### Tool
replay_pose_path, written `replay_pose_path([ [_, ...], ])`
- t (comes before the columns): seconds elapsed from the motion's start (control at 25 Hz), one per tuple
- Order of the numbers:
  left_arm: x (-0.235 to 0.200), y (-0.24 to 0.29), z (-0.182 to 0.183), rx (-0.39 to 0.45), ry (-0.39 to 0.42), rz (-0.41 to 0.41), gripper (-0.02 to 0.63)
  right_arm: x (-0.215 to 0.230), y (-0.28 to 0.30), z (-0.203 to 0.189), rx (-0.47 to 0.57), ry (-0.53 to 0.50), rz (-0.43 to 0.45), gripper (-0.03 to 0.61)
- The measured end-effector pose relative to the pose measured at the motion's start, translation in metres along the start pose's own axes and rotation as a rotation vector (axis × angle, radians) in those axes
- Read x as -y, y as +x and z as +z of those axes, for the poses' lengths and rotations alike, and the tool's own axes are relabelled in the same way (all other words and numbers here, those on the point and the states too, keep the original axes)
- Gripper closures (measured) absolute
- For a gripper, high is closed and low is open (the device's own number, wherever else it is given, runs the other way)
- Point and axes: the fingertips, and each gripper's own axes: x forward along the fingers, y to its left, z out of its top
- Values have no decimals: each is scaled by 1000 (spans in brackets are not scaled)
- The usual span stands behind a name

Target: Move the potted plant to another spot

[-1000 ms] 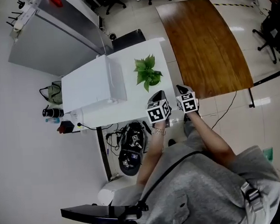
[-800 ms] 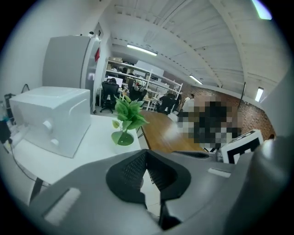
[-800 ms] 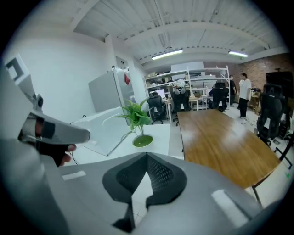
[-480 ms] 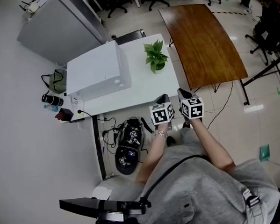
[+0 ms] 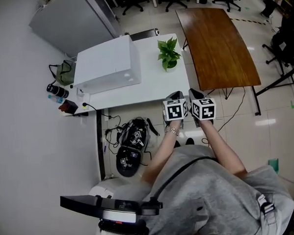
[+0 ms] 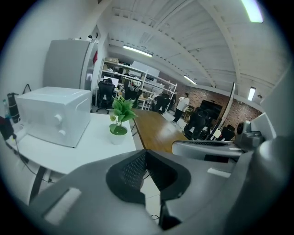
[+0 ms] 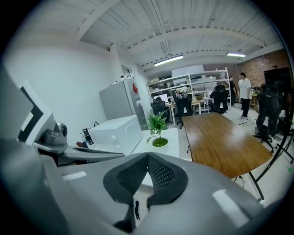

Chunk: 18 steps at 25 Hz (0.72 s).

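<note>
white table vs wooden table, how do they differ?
The white table is plain white and rectangular; the wooden table is brown grained wood with curved long edges. The white table carries the potted plant and a white box; the wooden table's top is bare. Both stand side by side.

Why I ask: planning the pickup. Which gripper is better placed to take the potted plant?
Left, marginally: the left gripper lines up with the potted plant at the table edge; the right gripper hangs past its corner.
</note>
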Motion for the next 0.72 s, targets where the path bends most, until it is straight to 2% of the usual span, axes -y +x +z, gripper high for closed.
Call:
replay_pose_path([
  [0.16,10,2,-9,-14,21,-14,601,-4,-3,-6,-5,31,54,578],
  [0.28,6,4,-2,-8,27,4,601,-8,0,1,1,11,77,578],
  [0.72,8,5,16,5,23,22,601,-2,7,13,10,-18,100,578],
])
